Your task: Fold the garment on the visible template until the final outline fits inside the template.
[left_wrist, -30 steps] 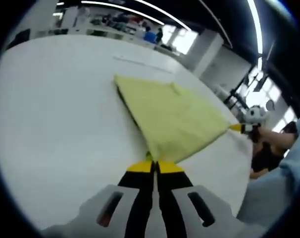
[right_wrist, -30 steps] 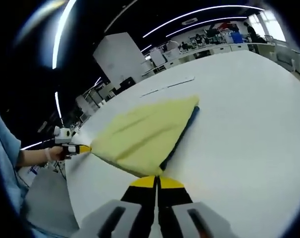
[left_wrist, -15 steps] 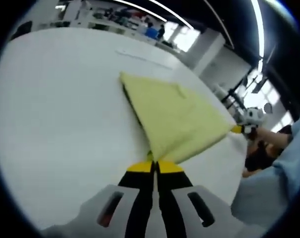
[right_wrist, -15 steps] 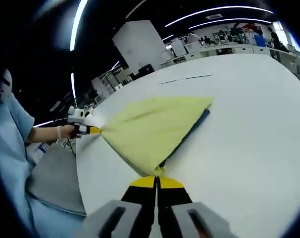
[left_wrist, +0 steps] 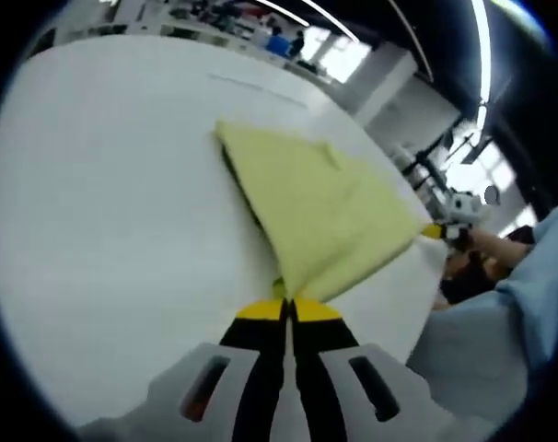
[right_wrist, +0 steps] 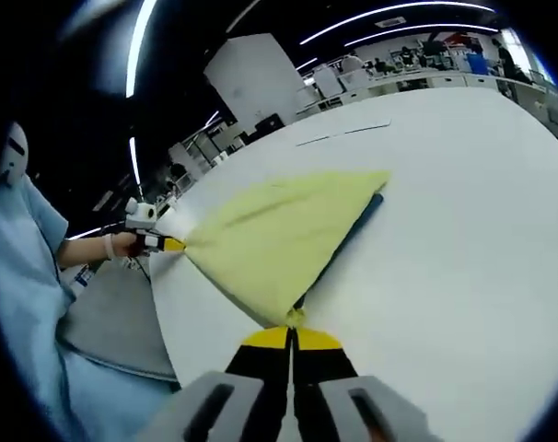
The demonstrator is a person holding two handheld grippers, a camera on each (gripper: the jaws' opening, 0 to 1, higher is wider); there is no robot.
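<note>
I see the yellow garment [left_wrist: 320, 212] stretched over the white tabletop [left_wrist: 104, 203], one corner clamped in my left gripper [left_wrist: 285, 307] jaws, the other pinched shut in my right gripper [right_wrist: 293, 335] jaws.

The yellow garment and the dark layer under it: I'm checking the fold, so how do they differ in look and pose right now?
The yellow garment is pale yellow and stretched taut between the left hand-held gripper and the right hand-held gripper; the dark layer is dark blue and not gripped. The garment shows as a broad triangle; the dark layer peeks out only as a thin strip along one edge. Both lie over the white table.
</note>
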